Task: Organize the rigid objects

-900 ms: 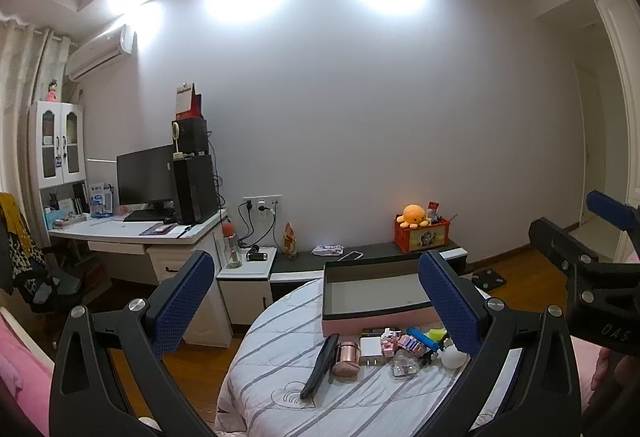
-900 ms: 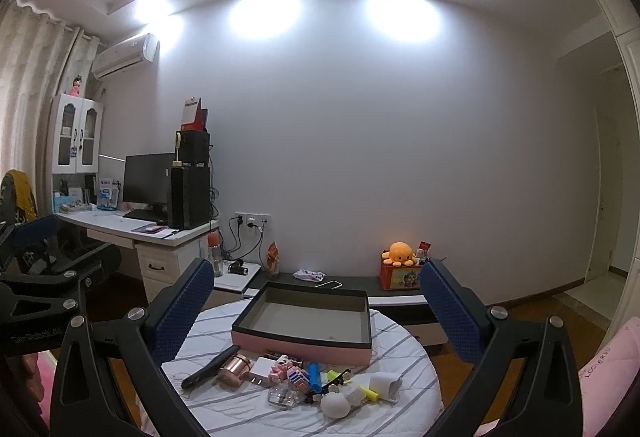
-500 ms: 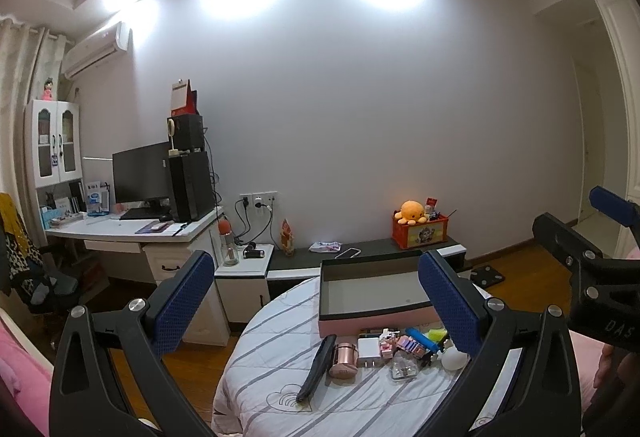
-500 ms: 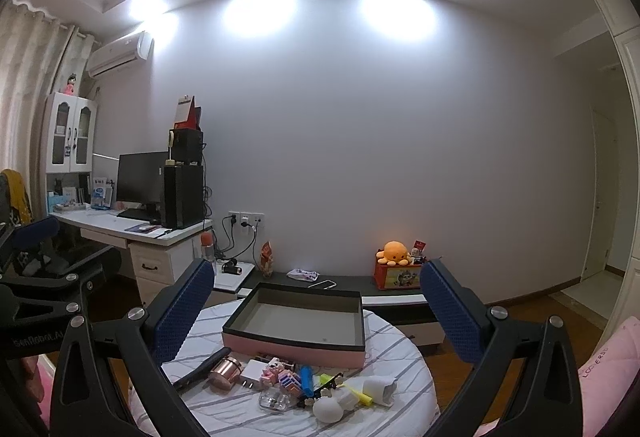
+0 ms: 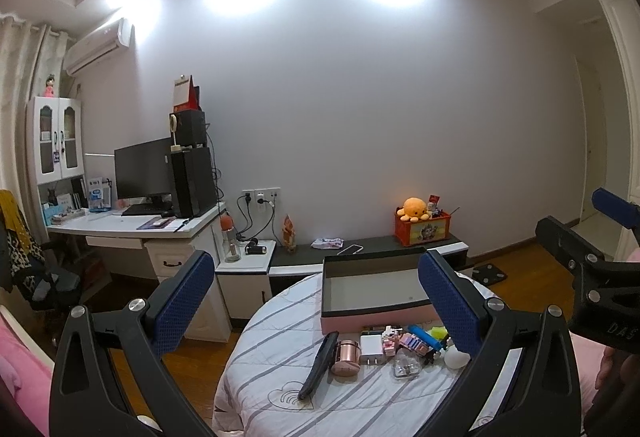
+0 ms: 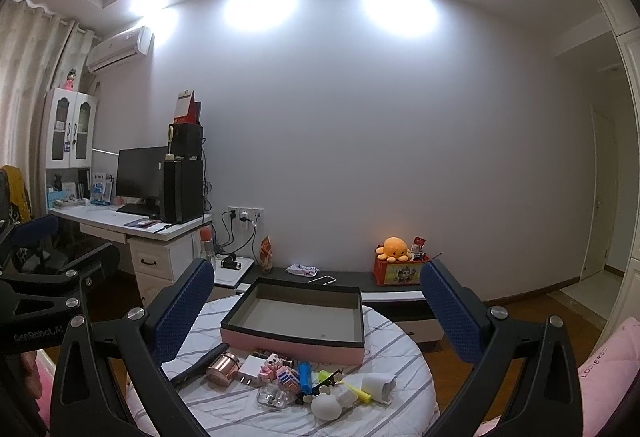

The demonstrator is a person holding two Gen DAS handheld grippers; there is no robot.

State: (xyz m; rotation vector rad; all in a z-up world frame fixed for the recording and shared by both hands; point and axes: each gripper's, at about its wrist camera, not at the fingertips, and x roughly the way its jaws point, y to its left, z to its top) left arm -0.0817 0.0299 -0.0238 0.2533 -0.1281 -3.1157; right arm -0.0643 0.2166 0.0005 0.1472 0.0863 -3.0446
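Note:
A pink open box (image 5: 376,321) (image 6: 292,343) with a dark rim sits at the back of a round striped table (image 5: 280,357). In front of it lie a black stick-shaped item (image 5: 318,365), a rose-gold cylinder (image 6: 222,369), a white plug (image 6: 250,367), a blue marker (image 6: 305,377), a white egg-shaped item (image 6: 326,407) and a white cup (image 6: 380,387). My left gripper (image 5: 316,269) is held level short of the table, open and holding nothing. My right gripper (image 6: 317,277) is beside it, also open and holding nothing.
A white desk (image 5: 132,227) with a monitor (image 5: 144,169) and a chair stands at the left. Behind the table runs a low dark cabinet (image 6: 344,277) with an orange plush on a red box (image 6: 394,249). A pink cushion (image 6: 604,365) is at the right.
Hardly anything: the room drifts slightly left in the right wrist view. Both grippers stay wide open and short of the table.

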